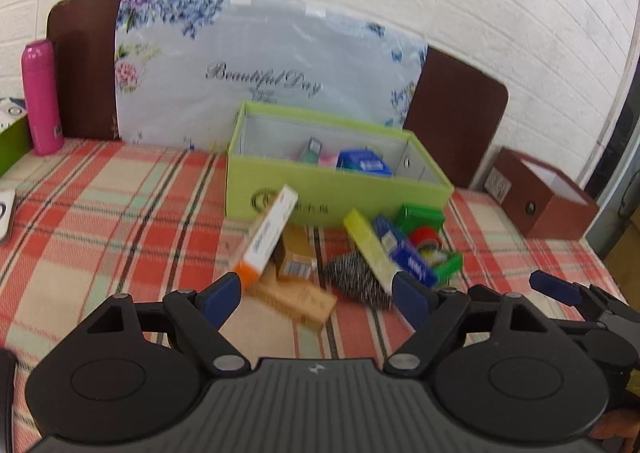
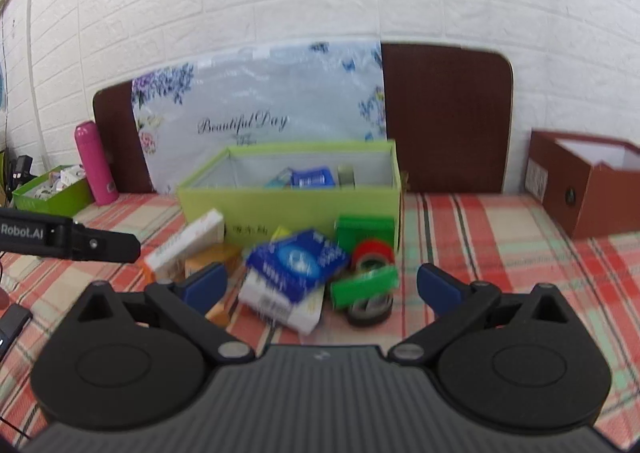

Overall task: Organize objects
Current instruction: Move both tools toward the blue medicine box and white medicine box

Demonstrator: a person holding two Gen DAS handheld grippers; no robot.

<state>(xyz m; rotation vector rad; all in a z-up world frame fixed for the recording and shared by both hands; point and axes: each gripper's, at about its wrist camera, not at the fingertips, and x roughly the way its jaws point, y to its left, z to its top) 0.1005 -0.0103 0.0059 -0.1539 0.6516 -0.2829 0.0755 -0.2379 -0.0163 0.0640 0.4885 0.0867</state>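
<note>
Both my grippers hang over the plaid tablecloth [image 1: 100, 213], fingers spread wide, holding nothing. My left gripper [image 1: 318, 293] faces the left part of the clutter; my right gripper [image 2: 322, 283] faces the right part.

Around me: a pink bottle [image 1: 41, 97] stands upright at the far left, beside a small green tray [image 2: 52, 195] of white odds and ends. A floral "Beautiful Day" panel [image 1: 264, 73] leans on a brown board [image 2: 446, 117] against the white brick wall. A brown box [image 2: 588, 189], open and white inside, sits far right, well apart from the pile.

The pile lies between me and the green box [image 1: 332, 193], just in front of its near wall. In front of my left fingers: one white-and-orange carton [image 1: 268, 235] tilted up on a tan box [image 1: 298, 253], one flat tan pack [image 1: 300, 299], one dark mesh scrubber [image 1: 356, 279], one long yellow box [image 1: 370, 247]. In front of my right fingers: one blue-and-white packet [image 2: 298, 259] lying on a white pack, one red tape roll [image 2: 374, 251], one dark tape roll [image 2: 368, 309] under a green strip-shaped box [image 2: 364, 285], one green case [image 2: 366, 231] against the box wall.

Inside the green box: one blue packet [image 1: 364, 163], one teal item, something pink; blur hides more.
</note>
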